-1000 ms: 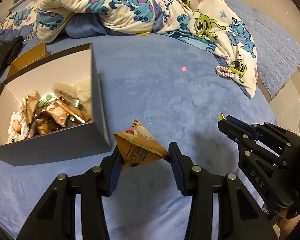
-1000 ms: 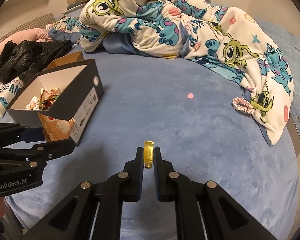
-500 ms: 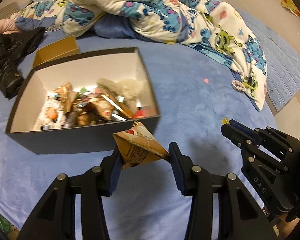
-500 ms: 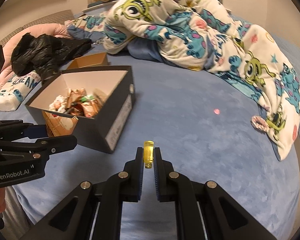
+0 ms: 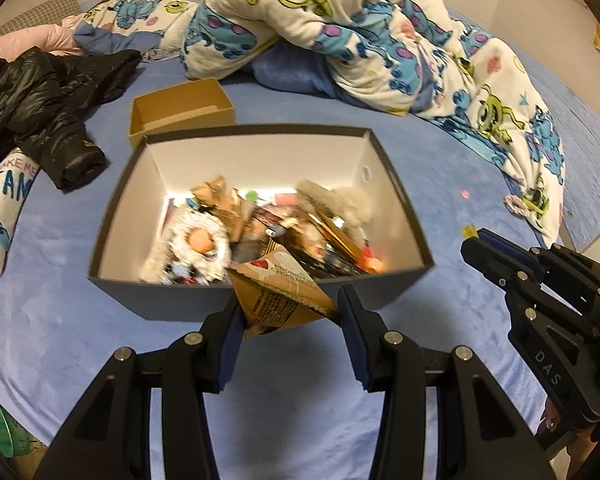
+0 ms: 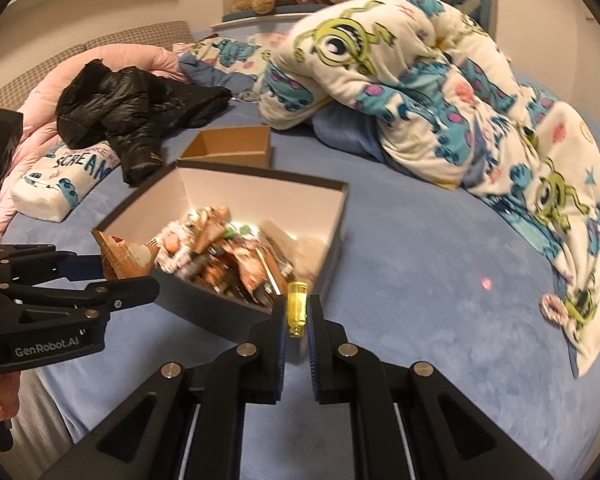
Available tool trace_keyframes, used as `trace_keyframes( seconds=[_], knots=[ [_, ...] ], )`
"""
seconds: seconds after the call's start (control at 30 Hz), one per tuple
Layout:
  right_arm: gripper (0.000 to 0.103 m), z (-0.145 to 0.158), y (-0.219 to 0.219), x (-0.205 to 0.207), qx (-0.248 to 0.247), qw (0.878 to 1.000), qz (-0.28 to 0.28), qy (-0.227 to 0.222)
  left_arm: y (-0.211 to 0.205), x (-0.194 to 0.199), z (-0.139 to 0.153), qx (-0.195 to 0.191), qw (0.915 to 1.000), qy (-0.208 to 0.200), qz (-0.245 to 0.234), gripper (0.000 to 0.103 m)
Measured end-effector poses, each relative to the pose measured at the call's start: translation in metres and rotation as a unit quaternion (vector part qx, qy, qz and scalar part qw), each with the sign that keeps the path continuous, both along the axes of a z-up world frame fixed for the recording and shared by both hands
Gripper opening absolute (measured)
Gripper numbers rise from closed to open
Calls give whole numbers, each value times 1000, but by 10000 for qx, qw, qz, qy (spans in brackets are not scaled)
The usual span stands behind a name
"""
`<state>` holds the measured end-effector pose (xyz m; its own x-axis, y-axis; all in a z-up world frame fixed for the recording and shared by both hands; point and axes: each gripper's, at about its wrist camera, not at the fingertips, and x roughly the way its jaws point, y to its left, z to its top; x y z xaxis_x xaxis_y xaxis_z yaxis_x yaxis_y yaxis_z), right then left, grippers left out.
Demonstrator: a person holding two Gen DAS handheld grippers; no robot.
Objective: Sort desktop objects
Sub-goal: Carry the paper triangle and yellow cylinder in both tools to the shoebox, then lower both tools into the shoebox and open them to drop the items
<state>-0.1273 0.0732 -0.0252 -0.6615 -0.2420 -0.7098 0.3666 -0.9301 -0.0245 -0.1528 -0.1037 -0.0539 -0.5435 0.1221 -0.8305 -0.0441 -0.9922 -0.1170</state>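
My left gripper (image 5: 290, 304) is shut on a brown triangular snack packet (image 5: 280, 292) and holds it over the near wall of a dark open box (image 5: 180, 300). The box holds several wrappers and a fluffy toy (image 5: 340, 200). My right gripper (image 6: 297, 312) is shut on a small yellow bottle (image 6: 297, 307), just short of the box's near right corner (image 6: 336, 240). The left gripper and packet (image 6: 124, 258) show at the left of the right wrist view. The right gripper (image 5: 476, 240) shows at the right of the left wrist view.
A small brown cardboard box (image 5: 180, 108) stands behind the dark box. A black jacket (image 5: 40, 92) and a white pillow (image 6: 64, 184) lie at the left. A monster-print blanket (image 5: 380, 40) is heaped at the back and right. A scrunchie (image 6: 554, 308) lies on the blue bedsheet.
Both grippers have moved left and forward toward the dark box, each still holding its object. The box now sits directly ahead of the left gripper, with the packet over its near wall.
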Motion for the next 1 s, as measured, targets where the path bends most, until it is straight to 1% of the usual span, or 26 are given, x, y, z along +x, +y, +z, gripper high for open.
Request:
trace_keyframes(
  seconds=[0.27, 0.5, 0.73, 1.0],
  knots=[
    [9, 4, -54, -24, 23, 9994, 340, 48, -39, -31, -2, -103, 9998, 20, 172, 46],
    [9, -10, -89, -51, 29, 9987, 498, -67, -65, -56, -12, -60, 9995, -8, 307, 46],
    [9, -26, -102, -72, 20, 9987, 457, -220, -75, -72, -35, -62, 9992, -152, 366, 46],
    [9, -47, -101, -91, 73, 9984, 356, -425, -80, -90, -58, -111, 9986, -305, 406, 47]
  ],
)
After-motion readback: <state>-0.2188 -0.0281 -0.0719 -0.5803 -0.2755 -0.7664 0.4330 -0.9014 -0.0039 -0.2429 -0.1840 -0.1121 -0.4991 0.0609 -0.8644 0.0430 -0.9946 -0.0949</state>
